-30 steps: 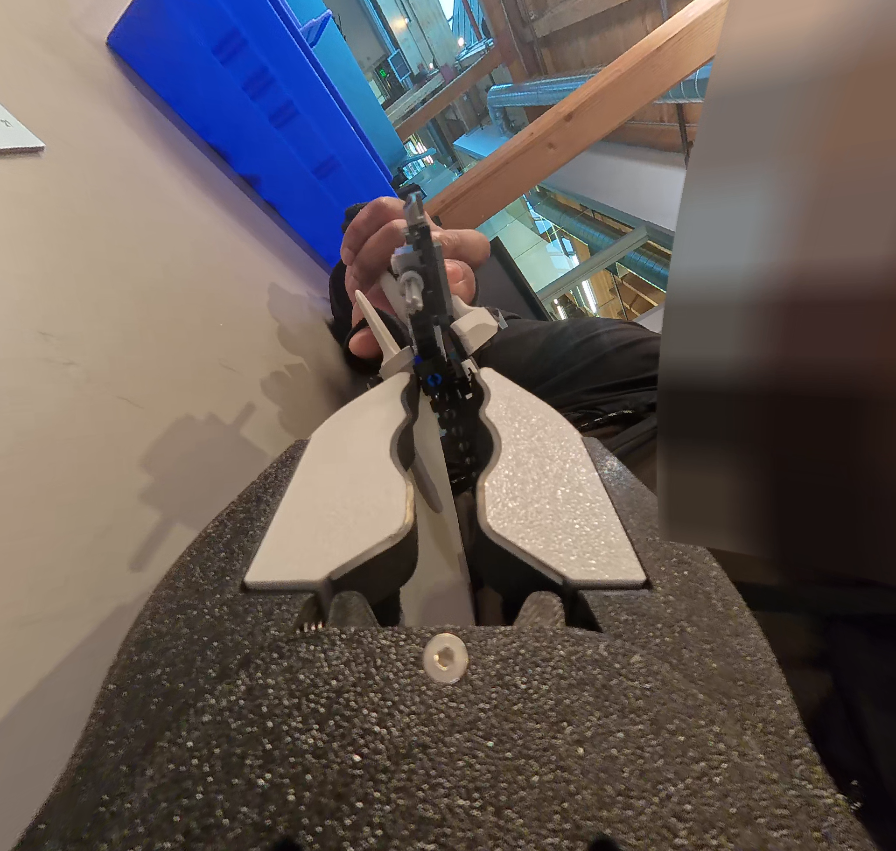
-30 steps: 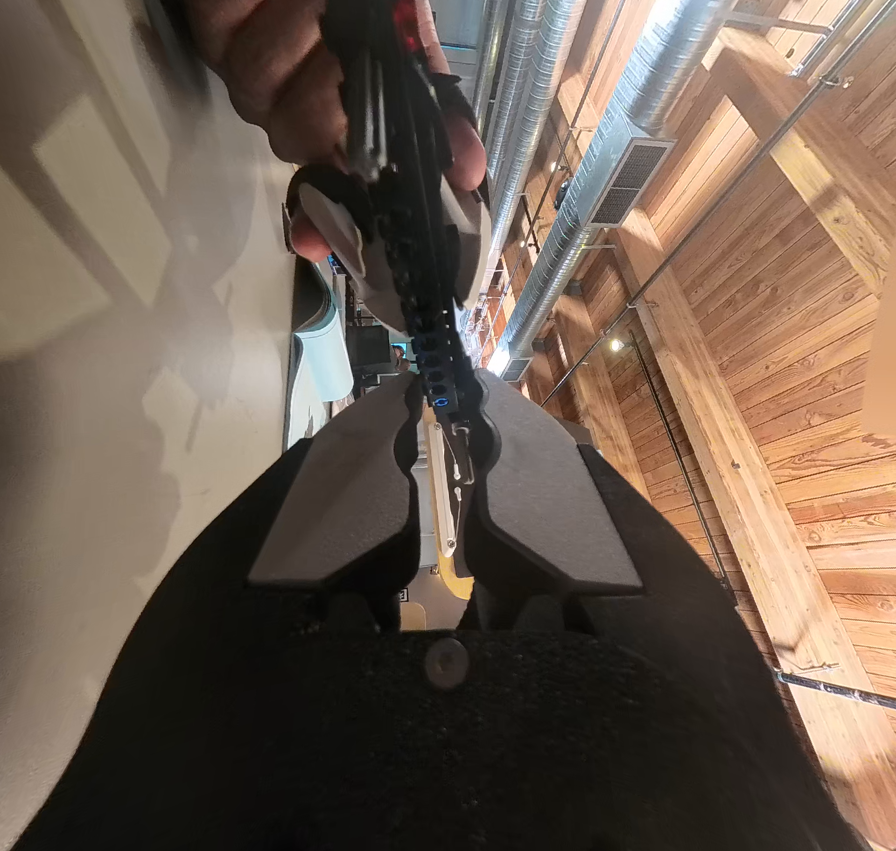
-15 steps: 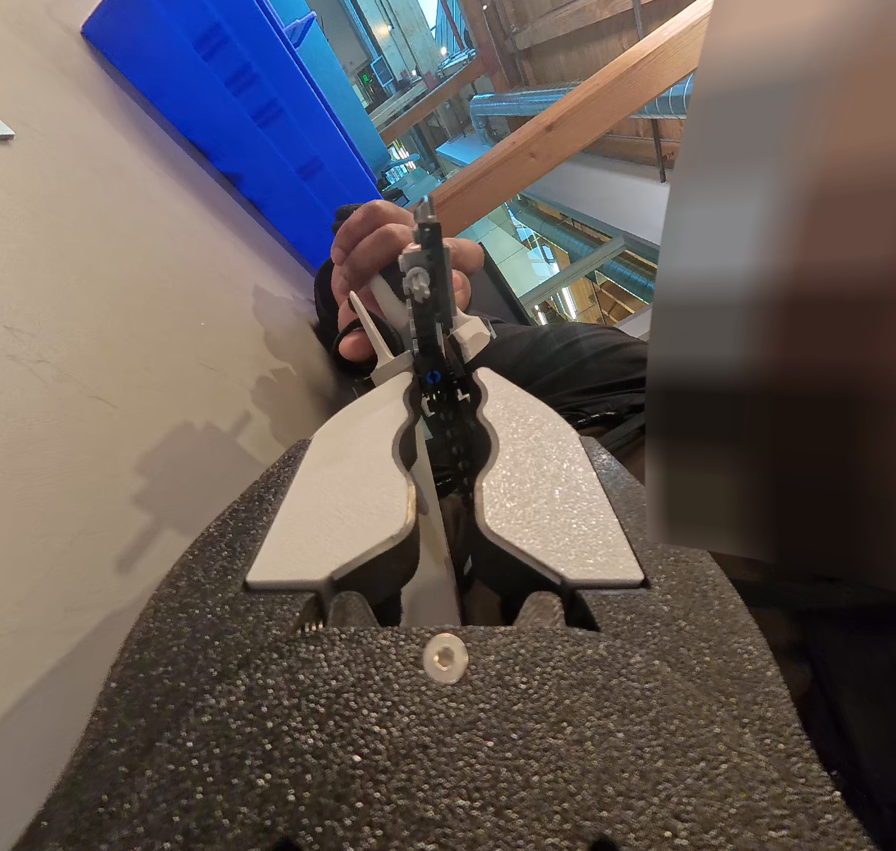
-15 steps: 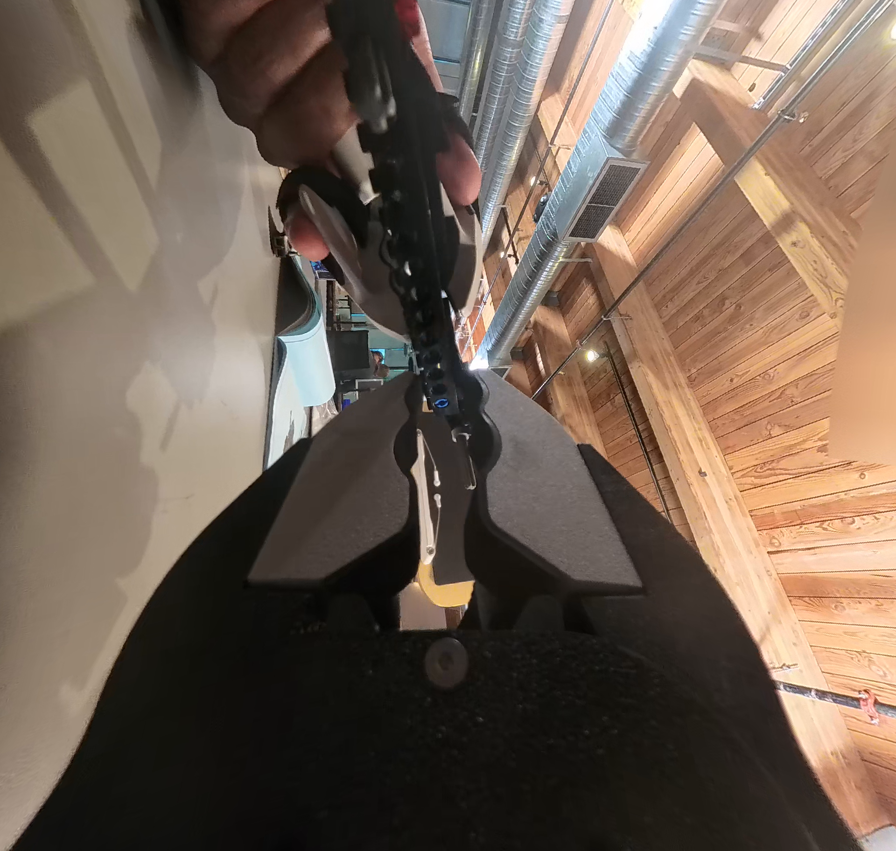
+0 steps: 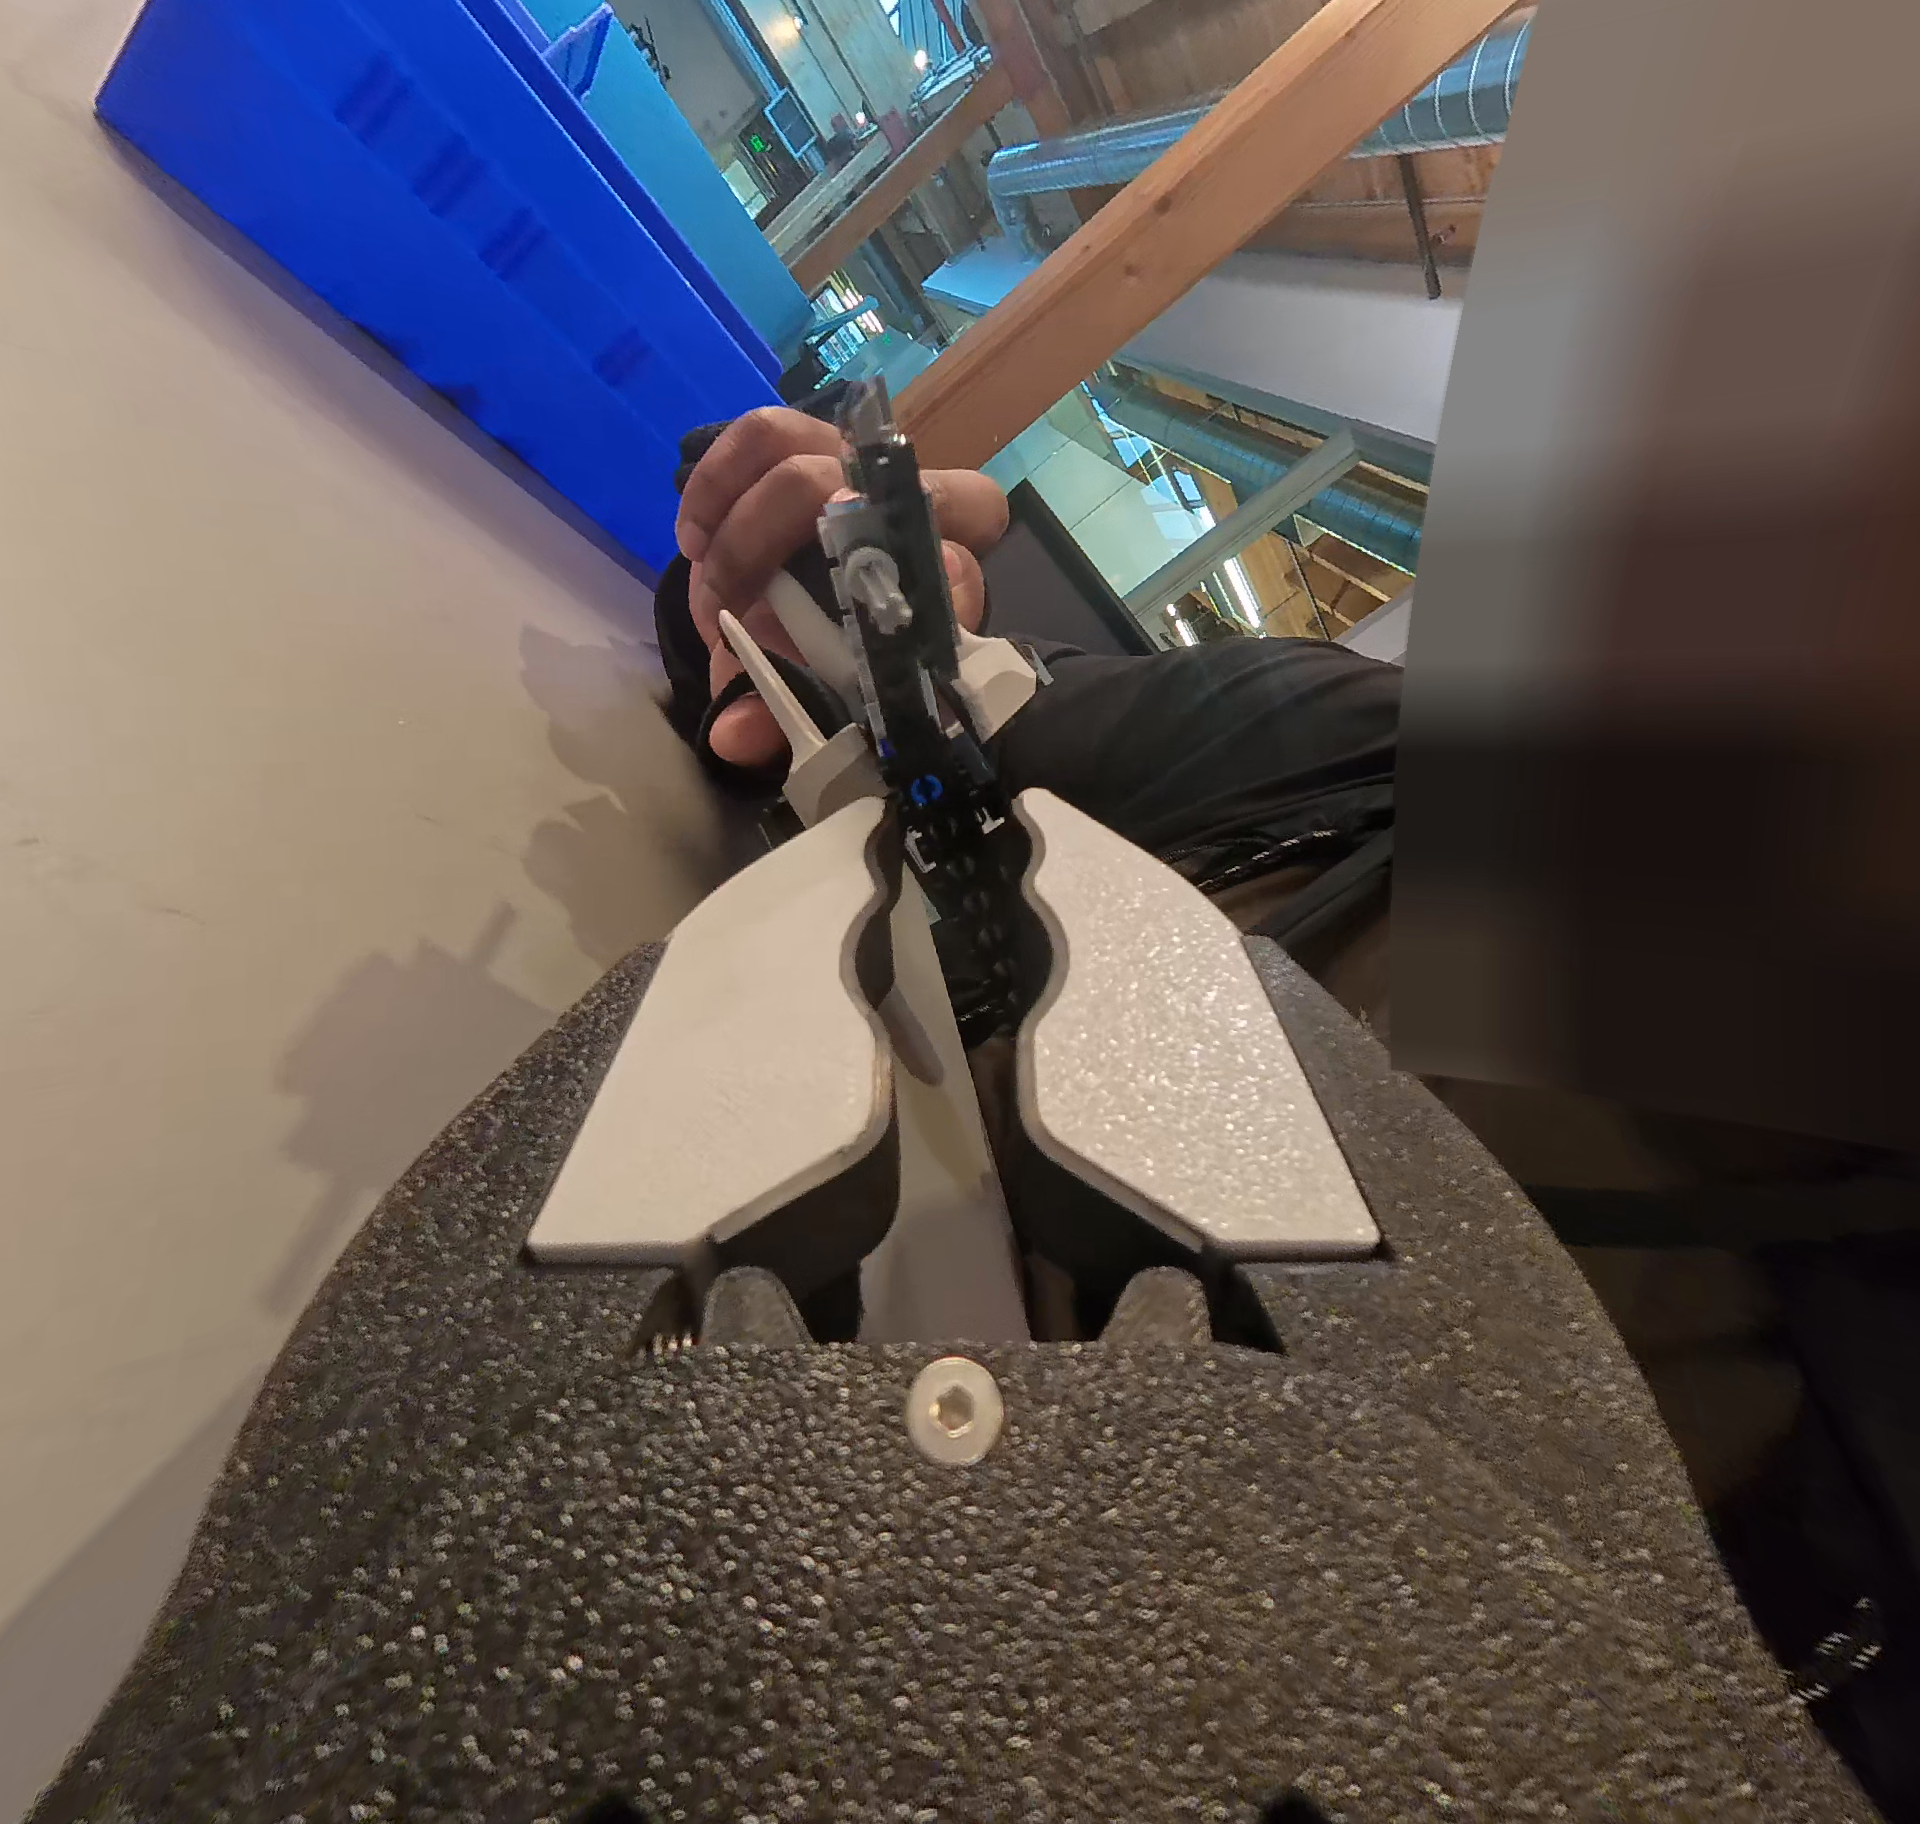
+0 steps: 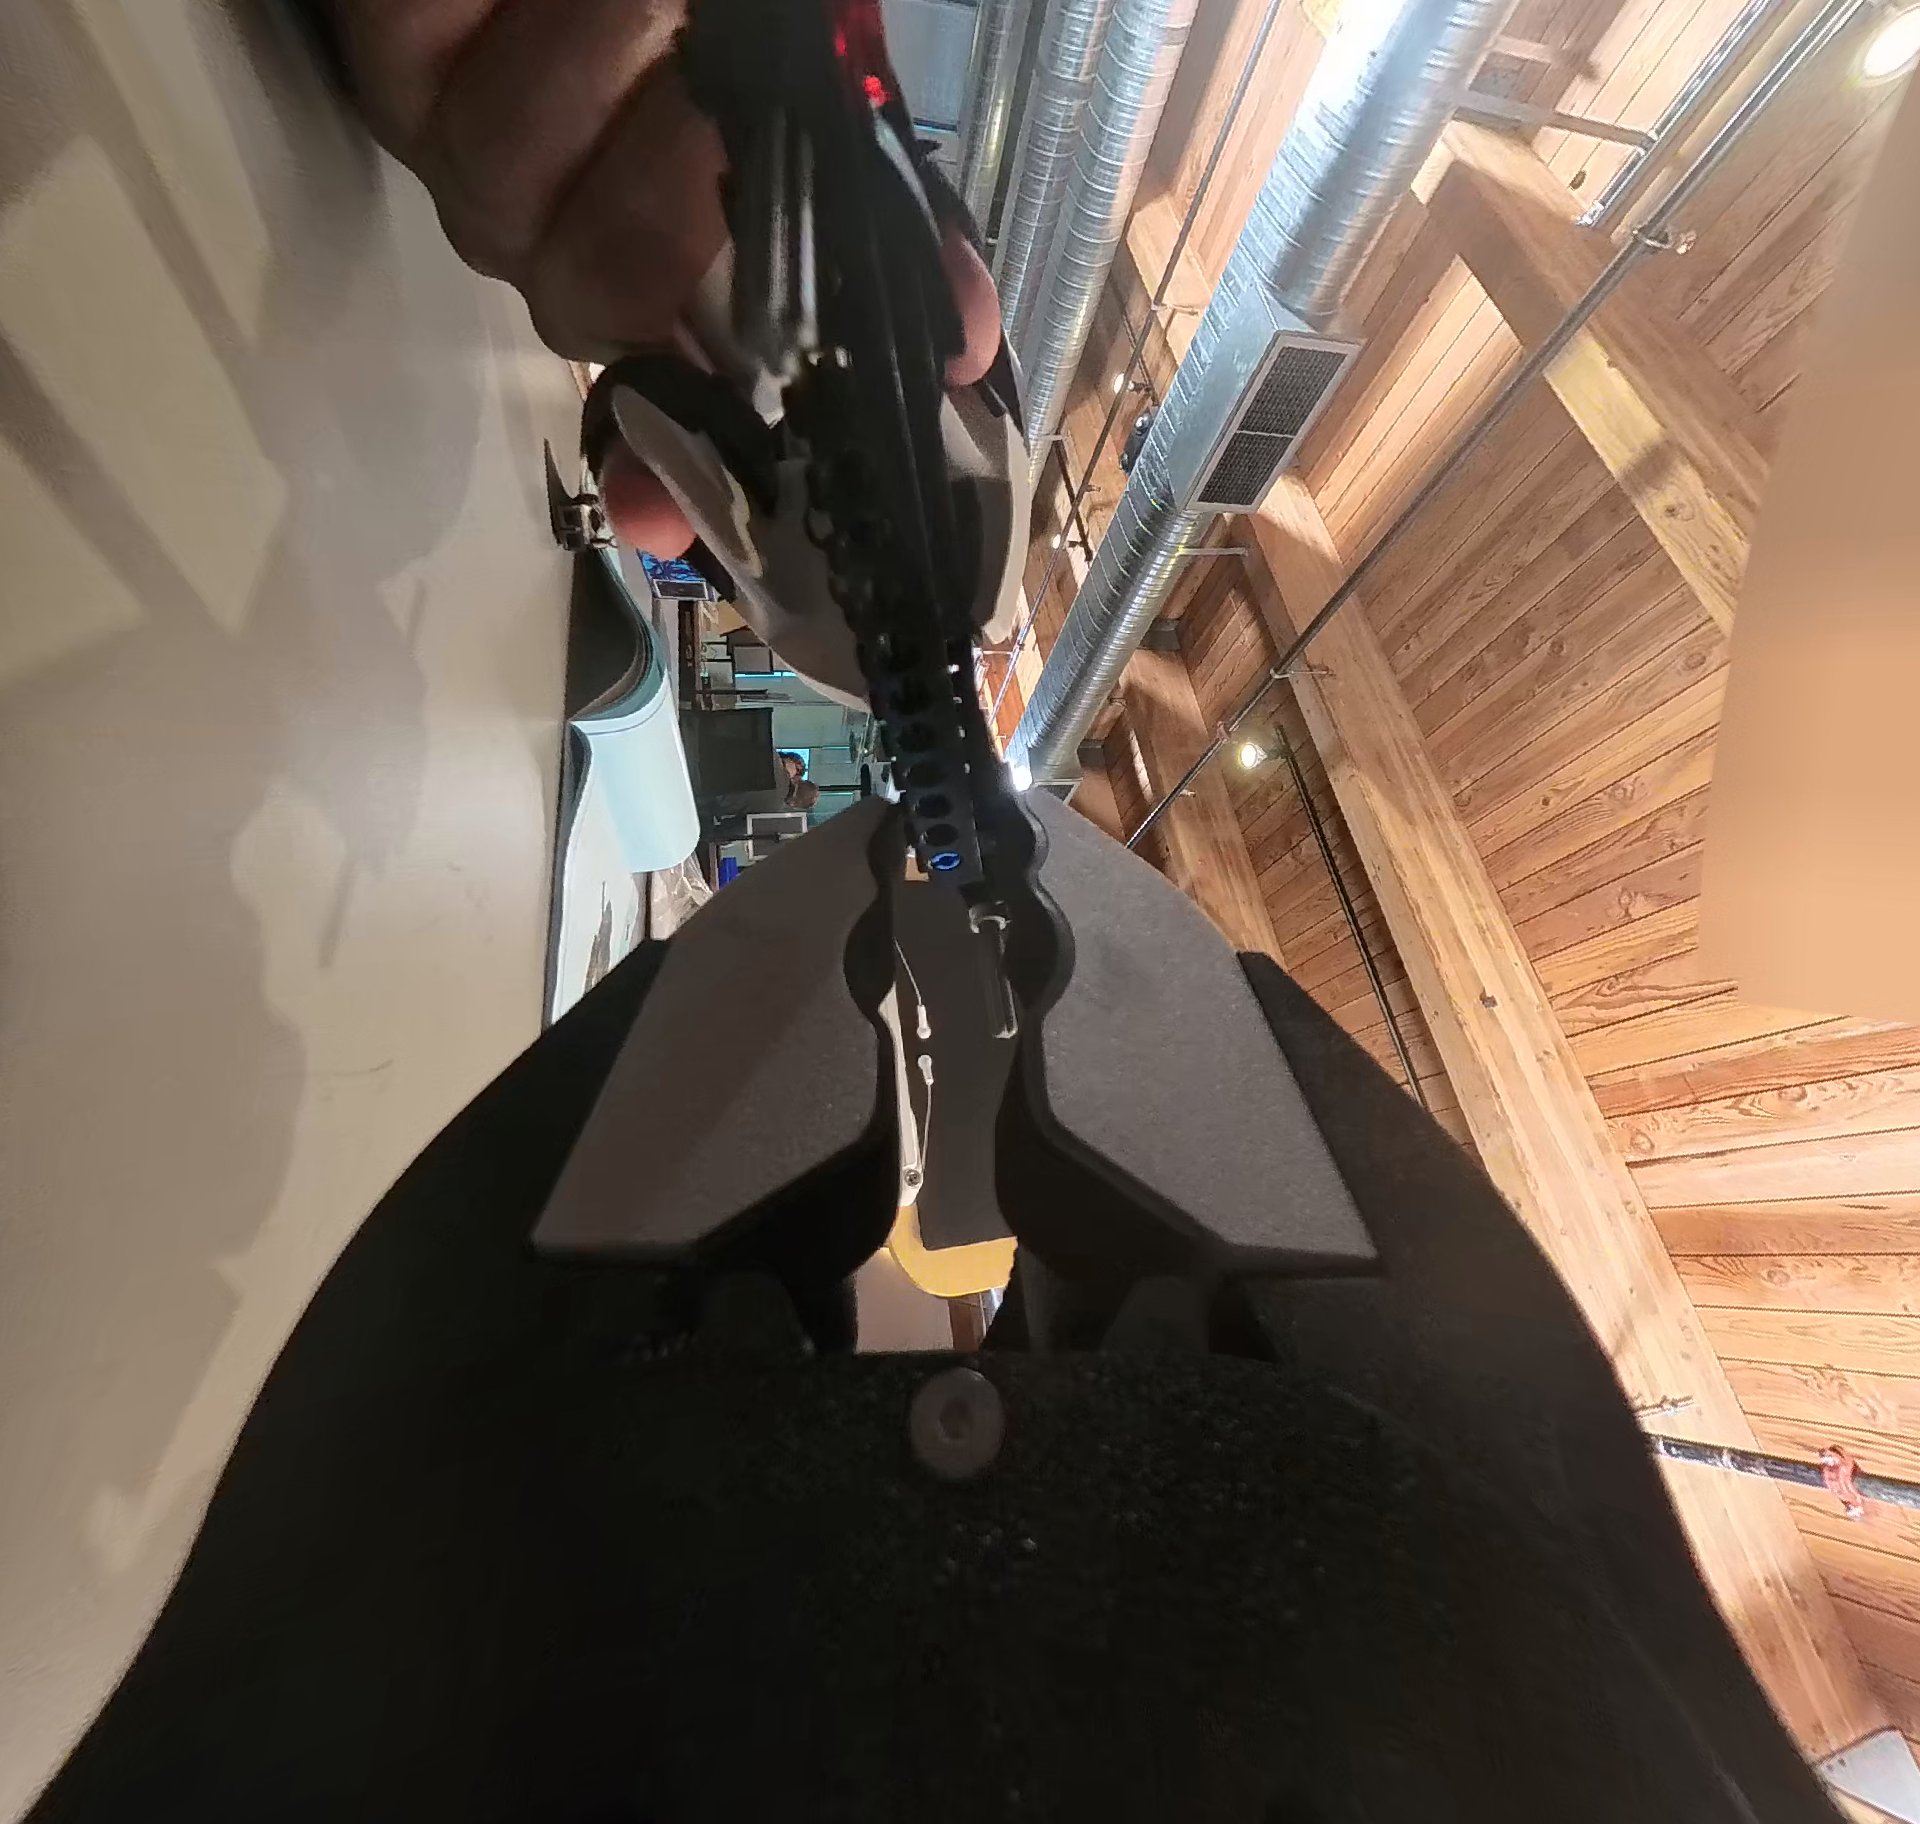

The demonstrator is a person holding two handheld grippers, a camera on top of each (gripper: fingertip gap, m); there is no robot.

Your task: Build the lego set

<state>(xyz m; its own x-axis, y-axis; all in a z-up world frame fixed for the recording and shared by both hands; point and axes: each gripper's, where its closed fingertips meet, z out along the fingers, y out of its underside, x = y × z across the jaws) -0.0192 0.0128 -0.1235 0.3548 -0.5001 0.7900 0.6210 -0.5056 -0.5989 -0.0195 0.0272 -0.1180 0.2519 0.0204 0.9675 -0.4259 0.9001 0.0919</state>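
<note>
- Grey tabletop (image 5: 208, 839) with blue bin (image 5: 416, 195) at back; wooden ceiling beams (image 6: 1558, 631) overhead.
- Left gripper (image 5: 951, 818) clamped on black perforated toy-brick beam (image 5: 914, 735).
- Right gripper (image 6: 956, 829) clamped on the same beam's other end (image 6: 925, 725); beam spans between both, held above the table.

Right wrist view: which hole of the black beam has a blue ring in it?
The last hole, at the tips of the right gripper; holes farther up the black beam look dark.
</note>
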